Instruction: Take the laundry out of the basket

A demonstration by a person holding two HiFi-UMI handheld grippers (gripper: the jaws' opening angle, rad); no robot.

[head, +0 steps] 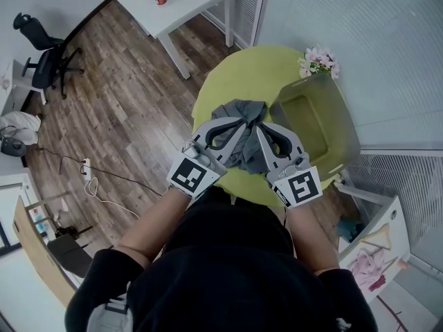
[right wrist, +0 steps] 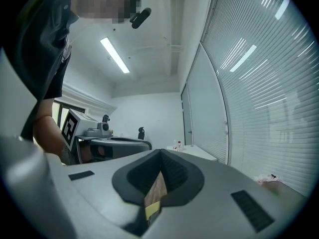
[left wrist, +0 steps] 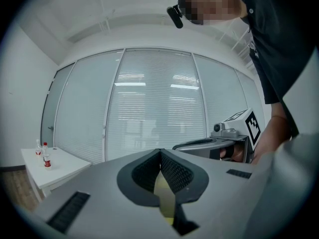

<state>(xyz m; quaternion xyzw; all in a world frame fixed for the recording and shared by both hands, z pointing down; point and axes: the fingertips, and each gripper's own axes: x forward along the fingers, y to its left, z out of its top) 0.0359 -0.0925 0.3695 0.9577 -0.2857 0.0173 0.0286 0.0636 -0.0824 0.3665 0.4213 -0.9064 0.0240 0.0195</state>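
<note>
A crumpled grey garment [head: 239, 109] lies on the round yellow-green table [head: 228, 71], left of the olive-green laundry basket [head: 346, 137]. What I see of the basket's inside is bare. Both grippers are held level just above the garment, tips close together. My left gripper [head: 243, 123] [left wrist: 160, 153] is shut, its pads meeting with no cloth between them. The right gripper [head: 260, 127] [right wrist: 160, 154] is shut too, with nothing in its jaws. Each gripper view shows the other gripper alongside. The cloth under the grippers is partly hidden.
Pink-and-white flowers [head: 318, 61] stand at the table's far edge by the basket. A white table [head: 187, 5] with bottles and a black office chair [head: 41, 54] are farther off. A cable and power strip [head: 86, 171] lie on the wooden floor. Blinds-covered glass walls stand ahead.
</note>
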